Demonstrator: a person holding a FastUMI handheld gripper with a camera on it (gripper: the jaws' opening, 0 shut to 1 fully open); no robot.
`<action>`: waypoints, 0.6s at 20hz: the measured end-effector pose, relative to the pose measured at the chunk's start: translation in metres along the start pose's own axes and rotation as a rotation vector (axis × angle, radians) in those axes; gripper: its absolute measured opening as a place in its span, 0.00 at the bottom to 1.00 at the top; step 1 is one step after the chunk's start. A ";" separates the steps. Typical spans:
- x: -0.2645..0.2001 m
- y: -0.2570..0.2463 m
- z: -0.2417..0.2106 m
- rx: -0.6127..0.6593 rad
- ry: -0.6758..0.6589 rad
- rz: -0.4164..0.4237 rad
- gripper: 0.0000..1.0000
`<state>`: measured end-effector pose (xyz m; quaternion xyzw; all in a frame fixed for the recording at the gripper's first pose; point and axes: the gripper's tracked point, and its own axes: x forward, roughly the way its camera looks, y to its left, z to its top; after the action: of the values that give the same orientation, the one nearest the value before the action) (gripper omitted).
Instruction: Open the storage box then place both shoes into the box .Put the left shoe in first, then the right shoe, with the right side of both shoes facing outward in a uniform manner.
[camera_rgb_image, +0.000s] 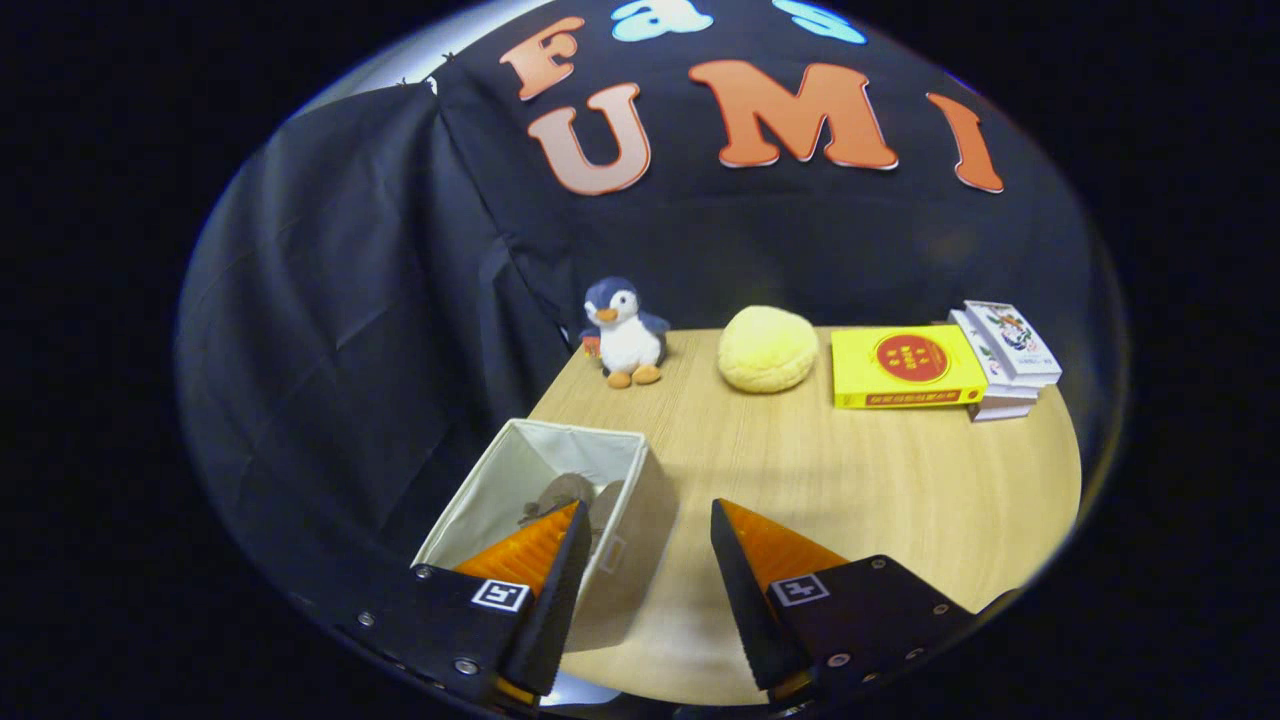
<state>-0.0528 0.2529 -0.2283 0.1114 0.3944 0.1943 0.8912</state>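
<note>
The gripper (645, 560) hangs wide apart, holding nothing, just above the box's (640, 520) near corner. Something brownish, perhaps a shoe (562, 492), lies inside the open box. One finger dips past the soft wall; dropping lower could snag and tip the box.

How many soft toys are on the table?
2: a penguin plush at the table's far corner and a yellow round plush beside it, next to the yellow book. The gripper hangs open over the storage box.

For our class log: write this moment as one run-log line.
gripper: open, empty | storage box: open, shoes inside | fingers: above box's near edge
</note>
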 end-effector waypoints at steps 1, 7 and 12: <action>-0.013 -0.016 0.007 0.004 -0.041 -0.016 0.76; -0.071 -0.111 0.059 -0.061 -0.288 -0.138 0.90; -0.114 -0.162 0.094 -0.122 -0.445 -0.194 0.92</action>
<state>-0.0105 0.0534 -0.1479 0.0590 0.1847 0.1018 0.9757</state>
